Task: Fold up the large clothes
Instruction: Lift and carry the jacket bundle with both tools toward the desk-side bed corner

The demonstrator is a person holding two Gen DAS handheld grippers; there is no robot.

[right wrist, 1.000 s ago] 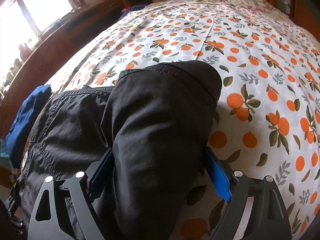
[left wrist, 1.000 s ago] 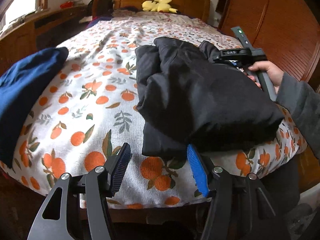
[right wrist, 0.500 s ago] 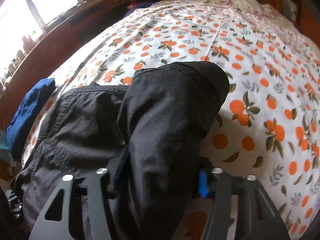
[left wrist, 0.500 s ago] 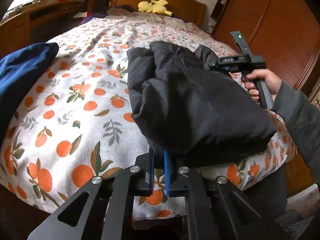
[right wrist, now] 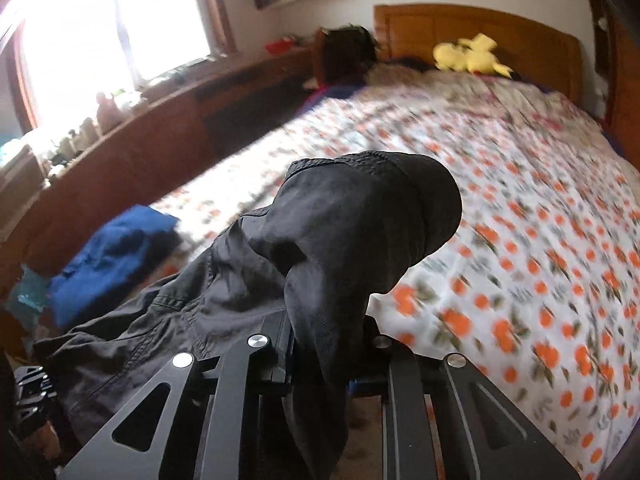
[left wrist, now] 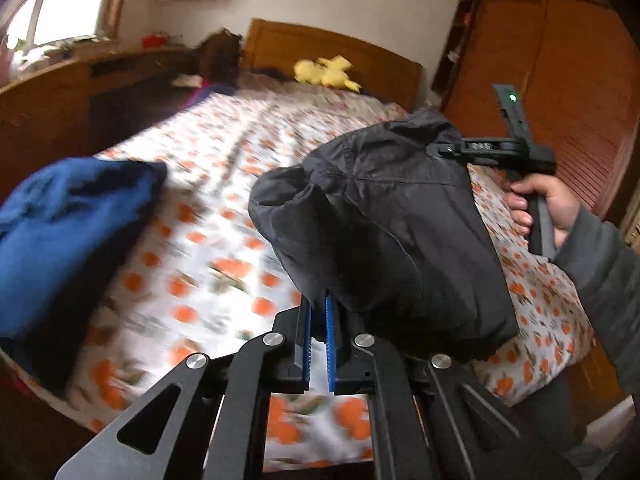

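The black jacket (left wrist: pixel 392 216) is held up above the bed (left wrist: pixel 224 240), bunched between both tongs. The left tongs (left wrist: pixel 318 320) are clamped on its near lower edge; the right tongs (right wrist: pixel 324 344) are closed on a fold. A blue garment (left wrist: pixel 64 216) is seen lying on the bed, left of the jacket.

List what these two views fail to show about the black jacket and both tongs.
- Right tongs, right wrist view: pads buried under the black jacket.
- Jacket's underside, left wrist view: hidden by its own bulk above the left tongs.
- Bedspread print: motion-blurred.
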